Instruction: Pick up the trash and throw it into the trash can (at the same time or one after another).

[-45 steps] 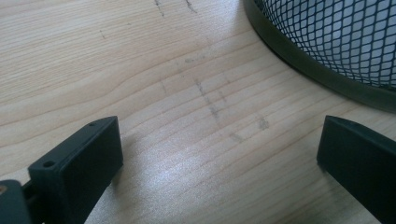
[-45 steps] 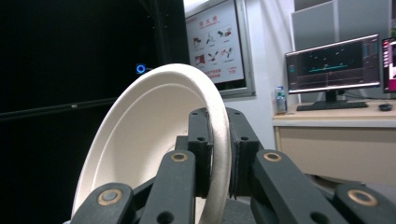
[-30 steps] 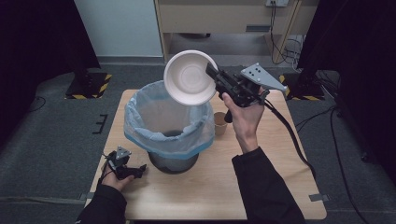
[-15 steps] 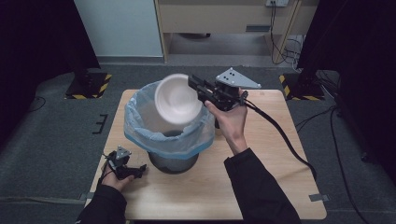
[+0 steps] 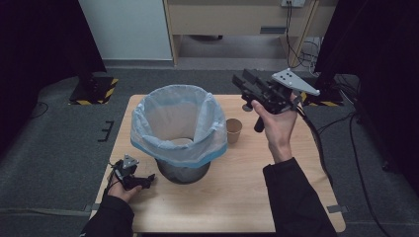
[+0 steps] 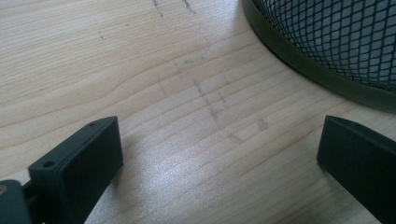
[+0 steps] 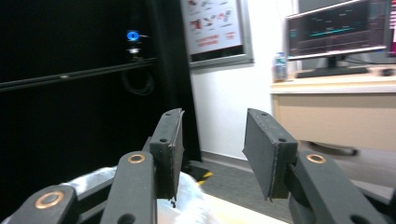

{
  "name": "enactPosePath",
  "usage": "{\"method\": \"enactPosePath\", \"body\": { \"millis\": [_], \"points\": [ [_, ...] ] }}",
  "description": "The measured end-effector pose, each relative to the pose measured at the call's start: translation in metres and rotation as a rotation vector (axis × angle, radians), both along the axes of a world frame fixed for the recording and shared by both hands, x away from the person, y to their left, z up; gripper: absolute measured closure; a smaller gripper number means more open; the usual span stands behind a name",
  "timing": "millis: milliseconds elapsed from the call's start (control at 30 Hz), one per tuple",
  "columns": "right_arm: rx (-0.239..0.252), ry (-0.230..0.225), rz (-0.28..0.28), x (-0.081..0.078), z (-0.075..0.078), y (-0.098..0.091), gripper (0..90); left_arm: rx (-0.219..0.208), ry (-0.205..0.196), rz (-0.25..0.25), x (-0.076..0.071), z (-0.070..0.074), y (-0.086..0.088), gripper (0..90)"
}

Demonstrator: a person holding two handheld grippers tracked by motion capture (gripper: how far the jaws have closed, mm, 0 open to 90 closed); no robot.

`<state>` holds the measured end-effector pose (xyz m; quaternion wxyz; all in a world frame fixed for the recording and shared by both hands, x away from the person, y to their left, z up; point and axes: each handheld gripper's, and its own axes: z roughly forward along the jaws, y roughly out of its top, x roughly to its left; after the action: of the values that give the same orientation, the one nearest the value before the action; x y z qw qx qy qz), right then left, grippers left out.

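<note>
No legible text anywhere: red markings on the wall poster (image 7: 214, 21) too blurred to read, lines on the monitor (image 7: 337, 29) too small, paper cup (image 5: 233, 130) and bench (image 5: 237, 197) unmarked

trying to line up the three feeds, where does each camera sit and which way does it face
High view: above the person's side, facing forward and down on the table, bin and cup; both forearms, left claw and right claw show.
Left gripper view: rides the left claw, low over the tabletop, facing the bin's mesh base; its two open jaws show.
Right gripper view: rides the right claw, raised, facing level across the room at a monitor; its two empty jaws show, just opened.
Shared: high and left gripper views both show the bin.
</note>
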<state>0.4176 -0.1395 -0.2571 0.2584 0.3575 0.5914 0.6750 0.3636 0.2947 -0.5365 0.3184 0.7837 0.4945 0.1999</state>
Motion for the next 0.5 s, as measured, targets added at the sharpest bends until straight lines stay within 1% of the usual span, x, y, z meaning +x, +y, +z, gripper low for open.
{"method": "enactPosePath", "body": {
  "millis": [100, 233, 367, 500],
  "points": [
    [-0.01, 0.013, -0.045, 0.002, -0.007, -0.016, 53.8, 0.0, 0.0, 0.0, 0.0, 0.0, 0.0, 0.0],
    [-0.038, 0.041, -0.095, 0.009, -0.02, -0.034, 47.9, 0.0, 0.0, 0.0, 0.0, 0.0, 0.0, 0.0],
    [-0.046, 0.075, -0.12, 0.019, -0.036, -0.045, 42.8, 0.0, 0.0, 0.0, 0.0, 0.0, 0.0, 0.0],
    [-0.067, 0.108, -0.135, 0.028, -0.052, -0.053, 38.0, 0.0, 0.0, 0.0, 0.0, 0.0, 0.0, 0.0]
  ]
}}
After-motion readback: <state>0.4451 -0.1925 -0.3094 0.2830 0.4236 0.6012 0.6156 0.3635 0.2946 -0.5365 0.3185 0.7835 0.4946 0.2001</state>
